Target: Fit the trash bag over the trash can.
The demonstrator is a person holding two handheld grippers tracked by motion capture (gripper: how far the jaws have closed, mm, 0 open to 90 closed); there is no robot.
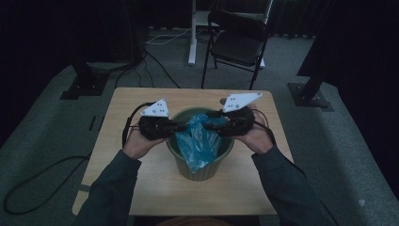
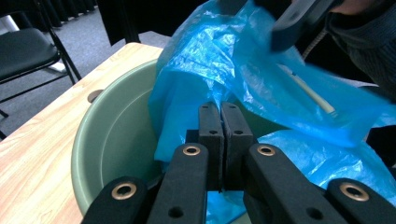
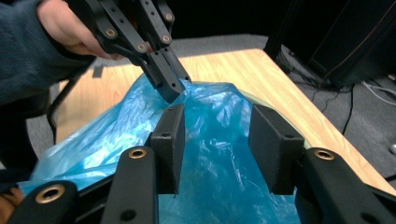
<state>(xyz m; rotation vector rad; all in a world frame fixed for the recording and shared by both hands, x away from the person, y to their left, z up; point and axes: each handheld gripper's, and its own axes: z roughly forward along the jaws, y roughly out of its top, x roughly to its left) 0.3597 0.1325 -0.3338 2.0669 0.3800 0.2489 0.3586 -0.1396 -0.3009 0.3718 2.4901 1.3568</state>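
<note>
A green round bin (image 1: pixel 207 172) stands mid-table with a crumpled blue plastic bag (image 1: pixel 200 143) in it. My left gripper (image 1: pixel 181 127) reaches in over the bin's left rim. In the left gripper view its jaws (image 2: pixel 223 122) are pressed together on a fold of the blue bag (image 2: pixel 224 60), above the bin's inner wall (image 2: pixel 112 144). The right gripper view shows that same left gripper (image 3: pixel 170 91) pinching the bag's top edge. My right gripper (image 1: pixel 211 123) comes in from the right rim. Its jaws (image 3: pixel 218 112) stand apart, with loose blue bag film (image 3: pixel 219 158) between them.
The wooden table (image 1: pixel 155 188) has bare surface around the bin and a small hole (image 2: pixel 95 95) near its edge. A black folding chair (image 1: pixel 237 40) stands behind the table. Cables and dark stand bases lie on the grey carpet to both sides.
</note>
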